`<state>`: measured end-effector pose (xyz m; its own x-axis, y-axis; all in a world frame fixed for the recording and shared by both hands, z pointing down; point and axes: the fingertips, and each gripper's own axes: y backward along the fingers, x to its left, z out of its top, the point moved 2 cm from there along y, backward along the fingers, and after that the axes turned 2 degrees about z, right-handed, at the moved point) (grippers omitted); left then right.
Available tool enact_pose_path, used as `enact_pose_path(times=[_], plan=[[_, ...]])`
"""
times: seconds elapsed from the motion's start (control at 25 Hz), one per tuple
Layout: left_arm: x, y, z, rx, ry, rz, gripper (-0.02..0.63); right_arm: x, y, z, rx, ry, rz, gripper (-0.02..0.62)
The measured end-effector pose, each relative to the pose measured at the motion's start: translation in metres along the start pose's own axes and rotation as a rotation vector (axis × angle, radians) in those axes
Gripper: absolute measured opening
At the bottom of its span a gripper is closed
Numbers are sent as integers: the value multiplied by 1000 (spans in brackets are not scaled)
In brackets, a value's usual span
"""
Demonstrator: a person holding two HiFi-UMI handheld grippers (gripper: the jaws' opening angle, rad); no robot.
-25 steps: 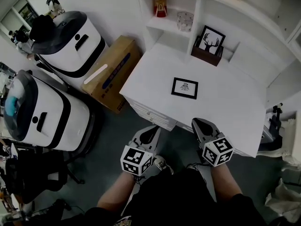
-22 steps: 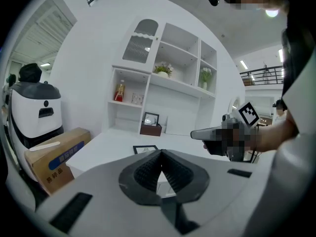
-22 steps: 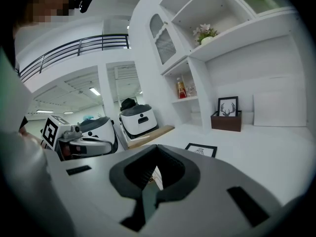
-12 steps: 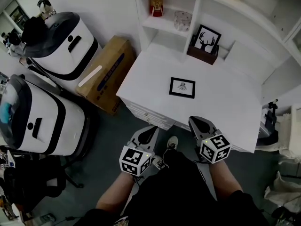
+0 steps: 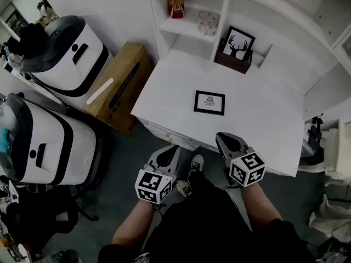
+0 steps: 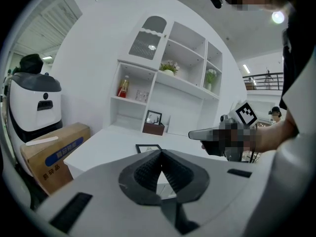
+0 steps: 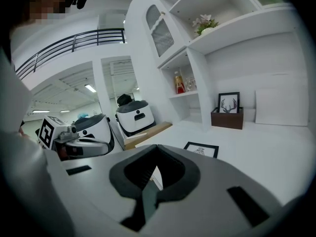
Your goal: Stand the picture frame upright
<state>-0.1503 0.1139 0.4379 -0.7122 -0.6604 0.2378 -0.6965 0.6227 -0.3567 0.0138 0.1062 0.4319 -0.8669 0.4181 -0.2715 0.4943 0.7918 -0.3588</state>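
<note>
A small black picture frame [image 5: 209, 102] with a white mat lies flat near the middle of the white desk [image 5: 258, 125]; it also shows as the frame [image 6: 148, 147] in the left gripper view and the frame [image 7: 202, 149] in the right gripper view. My left gripper [image 5: 171, 151] hovers off the desk's near edge, shut and empty. My right gripper [image 5: 224, 139] hangs at the near edge, also shut with nothing in it. Both point toward the frame and are well short of it.
A second frame with a deer print [image 5: 238, 43] stands upright in a brown box [image 5: 232, 62] at the desk's back. Shelves above hold a red bottle [image 5: 175, 4] and a glass [image 5: 207, 22]. A cardboard box [image 5: 118, 86] and two white machines [image 5: 71, 53] stand to the left.
Both grippers have crept a little toward the desk, and the head view has shifted so the desk and frame sit slightly lower left. Jaws stay shut.
</note>
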Motion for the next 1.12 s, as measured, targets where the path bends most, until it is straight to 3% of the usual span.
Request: enact_pose_path(times=[0.6, 1.12], plan=[[11, -65, 12, 74, -22, -49, 5, -66, -18, 1, 3, -113, -85, 3], [39, -136, 18, 147, -40, -67, 5, -131, -58, -9, 76, -159, -157, 3]])
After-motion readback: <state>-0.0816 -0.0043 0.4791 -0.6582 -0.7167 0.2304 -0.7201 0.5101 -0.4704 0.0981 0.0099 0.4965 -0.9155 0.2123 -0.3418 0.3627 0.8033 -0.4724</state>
